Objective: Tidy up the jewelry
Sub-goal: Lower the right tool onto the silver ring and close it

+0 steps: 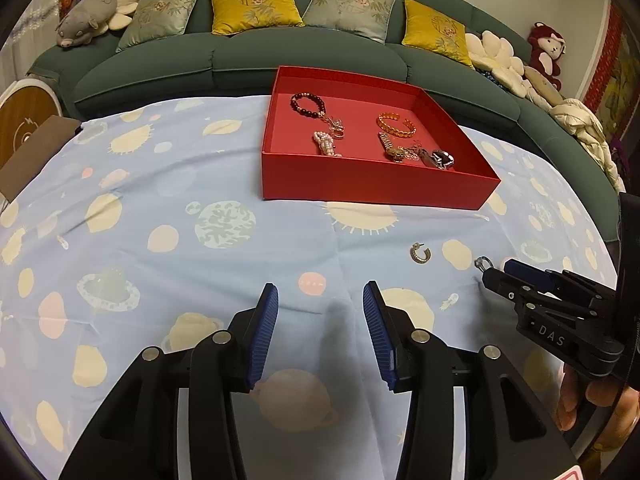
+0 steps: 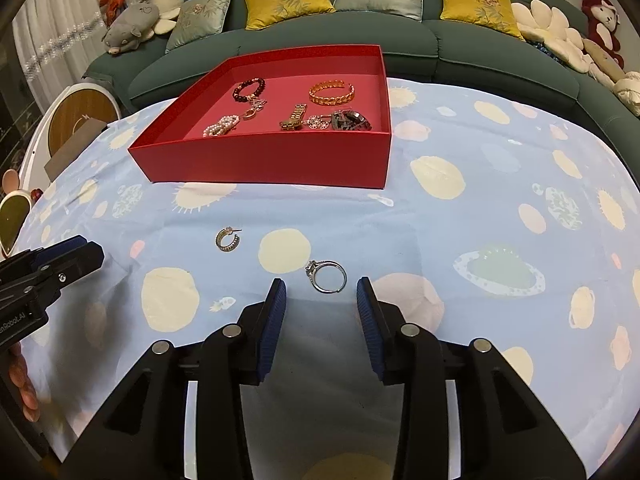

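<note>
A red box (image 1: 376, 184) (image 2: 264, 164) on the blue planet-print cloth holds several pieces: a dark bead bracelet (image 1: 307, 105), a gold cuff (image 2: 331, 92), pearls (image 2: 219, 126) and watches. A silver ring (image 2: 326, 276) lies on the cloth just ahead of my right gripper (image 2: 322, 294), between its open fingers' tips; it also shows in the left wrist view (image 1: 482, 262). A gold hoop earring (image 1: 420, 254) (image 2: 228, 239) lies on the cloth to the ring's left. My left gripper (image 1: 320, 300) is open and empty over the cloth. The right gripper also shows in the left wrist view (image 1: 498, 274).
A green sofa (image 1: 240, 60) with yellow and grey cushions curves behind the table. Plush toys (image 2: 132, 26) sit at its ends. A brown box (image 1: 36, 152) lies at the cloth's left edge. A round wooden stool (image 2: 80, 114) stands at far left.
</note>
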Available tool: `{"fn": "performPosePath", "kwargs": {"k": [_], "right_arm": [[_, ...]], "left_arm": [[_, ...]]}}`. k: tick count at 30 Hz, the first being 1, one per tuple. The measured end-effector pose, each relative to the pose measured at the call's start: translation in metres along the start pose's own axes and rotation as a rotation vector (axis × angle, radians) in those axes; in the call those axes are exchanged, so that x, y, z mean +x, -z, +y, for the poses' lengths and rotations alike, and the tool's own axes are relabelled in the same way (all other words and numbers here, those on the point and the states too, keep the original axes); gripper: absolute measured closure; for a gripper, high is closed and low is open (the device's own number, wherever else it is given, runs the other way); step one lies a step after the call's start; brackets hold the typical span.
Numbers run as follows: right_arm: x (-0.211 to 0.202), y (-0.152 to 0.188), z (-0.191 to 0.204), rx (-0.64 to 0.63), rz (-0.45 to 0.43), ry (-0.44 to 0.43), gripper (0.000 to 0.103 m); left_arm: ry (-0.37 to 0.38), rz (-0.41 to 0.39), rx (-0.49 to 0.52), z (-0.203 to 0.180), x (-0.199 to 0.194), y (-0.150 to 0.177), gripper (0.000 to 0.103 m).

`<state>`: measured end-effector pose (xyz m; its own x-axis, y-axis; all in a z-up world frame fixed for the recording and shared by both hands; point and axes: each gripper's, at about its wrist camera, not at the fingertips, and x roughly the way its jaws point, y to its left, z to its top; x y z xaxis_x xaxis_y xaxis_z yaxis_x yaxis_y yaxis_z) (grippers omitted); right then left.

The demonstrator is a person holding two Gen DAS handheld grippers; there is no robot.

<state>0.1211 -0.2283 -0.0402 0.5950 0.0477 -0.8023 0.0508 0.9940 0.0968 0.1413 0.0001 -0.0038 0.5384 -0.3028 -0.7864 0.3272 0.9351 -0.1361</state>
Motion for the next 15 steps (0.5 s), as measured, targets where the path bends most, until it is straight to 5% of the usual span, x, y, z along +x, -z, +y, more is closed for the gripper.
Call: {"fn": "performPosePath", "kwargs": {"k": [15], "right_arm": [[0.015, -0.004, 0.005, 0.004, -0.002, 0.029, 0.071]], "left_arm": [[0.011, 0.010, -0.020, 0.009, 0.000, 0.004, 0.060]]}}
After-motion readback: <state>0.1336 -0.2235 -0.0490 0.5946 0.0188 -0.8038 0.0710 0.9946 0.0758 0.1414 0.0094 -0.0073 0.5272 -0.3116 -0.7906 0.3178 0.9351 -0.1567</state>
